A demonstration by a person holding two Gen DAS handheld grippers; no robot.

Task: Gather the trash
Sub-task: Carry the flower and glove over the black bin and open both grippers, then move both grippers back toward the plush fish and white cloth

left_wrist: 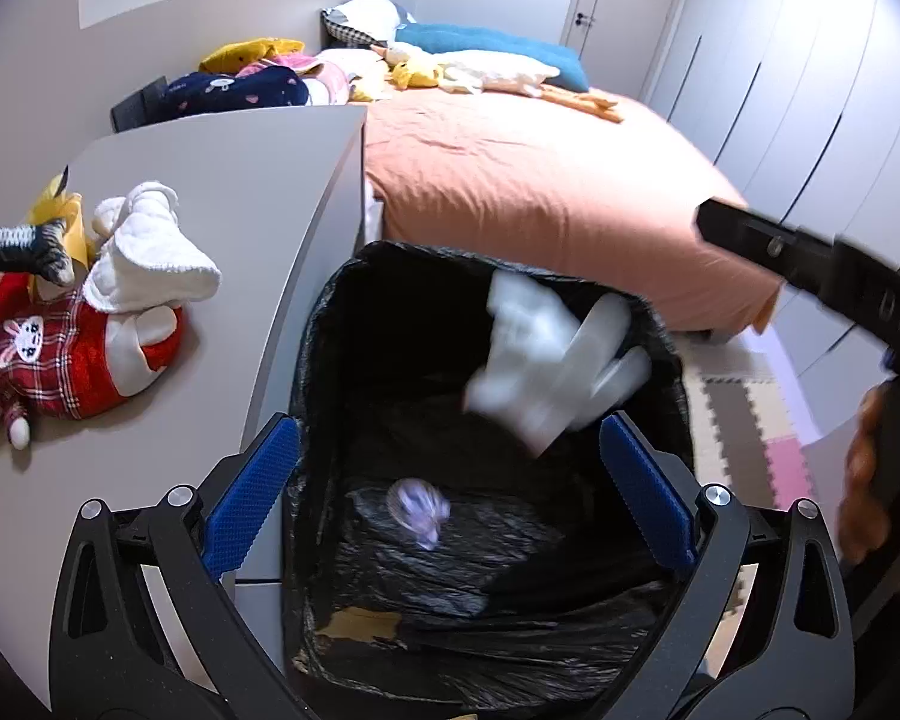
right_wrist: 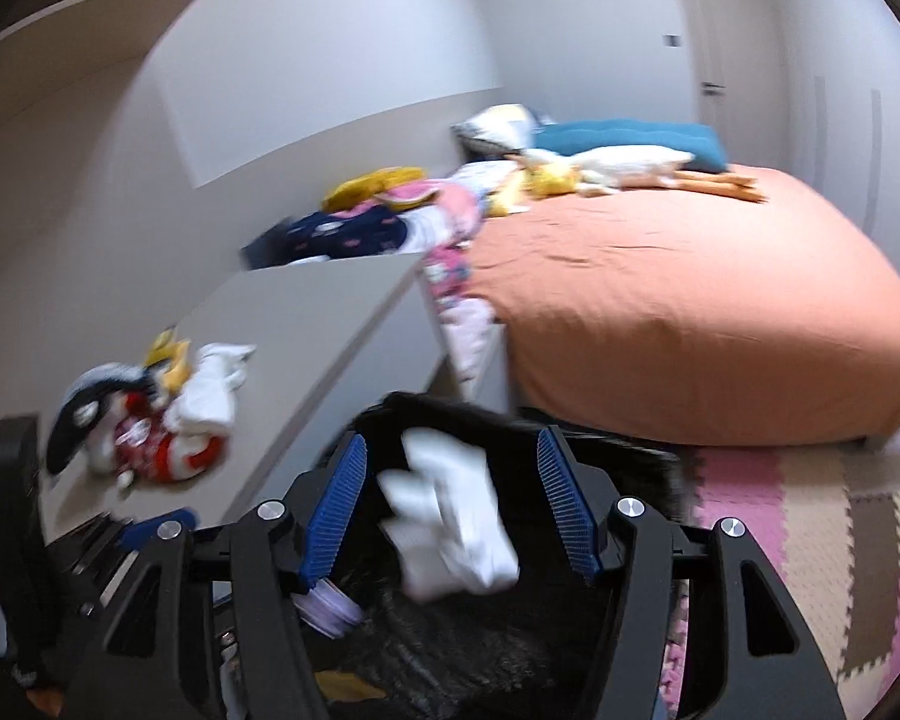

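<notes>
A bin lined with a black bag (left_wrist: 324, 324) stands between the grey cabinet and the bed; it also shows in the right wrist view (right_wrist: 642, 450). A blurred white wad of tissue (left_wrist: 546, 360) is in mid-air inside the bin mouth, touching neither gripper; it shows in the right wrist view (right_wrist: 450, 528) between the open blue fingers. A small purple-white crumpled piece (left_wrist: 417, 510) lies on the bag's bottom. My left gripper (left_wrist: 450, 498) is open and empty over the bin. My right gripper (right_wrist: 450, 516) is open above the bin; its black body (left_wrist: 810, 264) shows at right.
A grey cabinet top (left_wrist: 222, 180) at left holds plush toys and white cloth (left_wrist: 84, 312). A bed with an orange sheet (left_wrist: 540, 180) lies behind the bin, with clothes and toys near the pillows. Foam puzzle mats (right_wrist: 810, 540) cover the floor at right.
</notes>
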